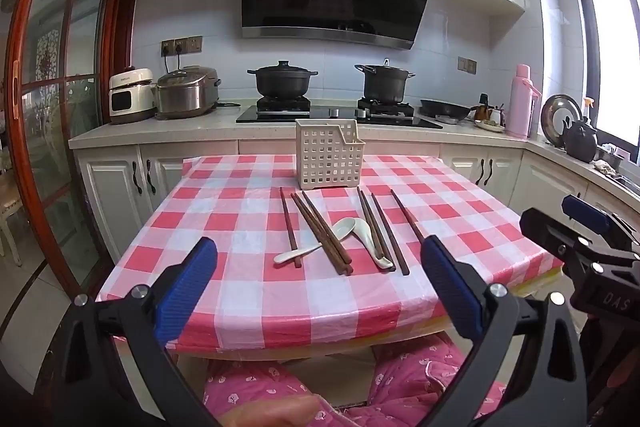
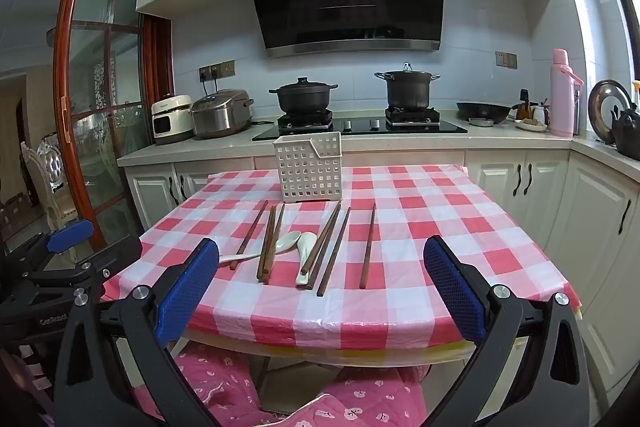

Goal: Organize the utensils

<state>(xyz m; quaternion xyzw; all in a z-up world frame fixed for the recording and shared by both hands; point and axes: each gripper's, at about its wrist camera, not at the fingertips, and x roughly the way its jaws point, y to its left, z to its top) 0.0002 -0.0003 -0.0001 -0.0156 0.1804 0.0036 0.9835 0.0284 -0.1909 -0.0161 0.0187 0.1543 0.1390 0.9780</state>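
Several brown wooden chopsticks (image 1: 325,233) (image 2: 267,247) lie scattered on the red-and-white checked table (image 1: 224,211) (image 2: 440,223). Two white ceramic spoons (image 1: 345,227) (image 2: 289,240) lie among them, partly under the sticks. Behind them a white perforated utensil holder (image 1: 329,157) (image 2: 308,169) stands upright and looks empty. My left gripper (image 1: 320,243) hangs open at the table's near edge, short of the utensils, with nothing between its fingers. My right gripper (image 2: 322,245) is open too and holds nothing. It also shows at the right in the left wrist view, as the right gripper (image 1: 560,223).
The kitchen counter (image 1: 160,133) behind the table carries two cookers, a black hob with two dark pots (image 1: 282,79), a pan and a pink flask (image 1: 521,101). A wood-framed glass door (image 1: 60,107) stands at the left. A person's pink quilted legs (image 1: 404,379) are under the table's near edge.
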